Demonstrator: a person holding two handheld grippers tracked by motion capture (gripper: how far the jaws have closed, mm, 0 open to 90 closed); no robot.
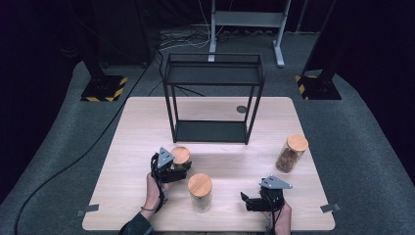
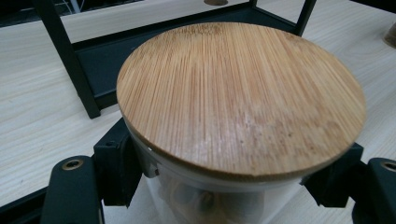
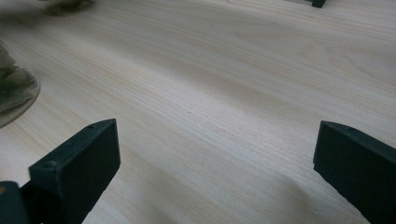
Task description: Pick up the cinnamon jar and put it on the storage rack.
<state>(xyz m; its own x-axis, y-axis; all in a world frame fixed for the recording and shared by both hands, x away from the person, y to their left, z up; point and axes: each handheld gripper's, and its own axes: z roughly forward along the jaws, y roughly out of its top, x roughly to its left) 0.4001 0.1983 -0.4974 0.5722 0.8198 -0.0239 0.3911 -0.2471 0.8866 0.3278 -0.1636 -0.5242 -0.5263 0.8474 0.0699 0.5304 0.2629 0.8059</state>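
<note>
The left gripper sits toward the near left part of the wooden table, clamped on a glass jar with a bamboo lid. In the left gripper view the lid looms directly ahead, and both black jaws press against the jar's glass wall just under the lid's rim, one on each side. Some brownish contents show dimly through the glass below the lid. Beyond this jar, straight ahead of the gripper, stands a black metal shelf frame, its lower tray resting on the table just past the lid.

To the right of the left gripper, and a little nearer the person, a second jar with a bamboo lid stands upright on its own, close to the gripped jar but apart from it. It lies between the two grippers.

The right gripper rests low near the front edge, pointing toward that middle jar with a gap between. Its jaws are spread wide with bare table between them and nothing held. At the left edge of the right gripper view, the base of a glass jar shows blurred, off to the side of the jaws.

Farther off, beyond and to the right of the right gripper, a third jar with brown contents stands upright near the table's right edge.
</note>
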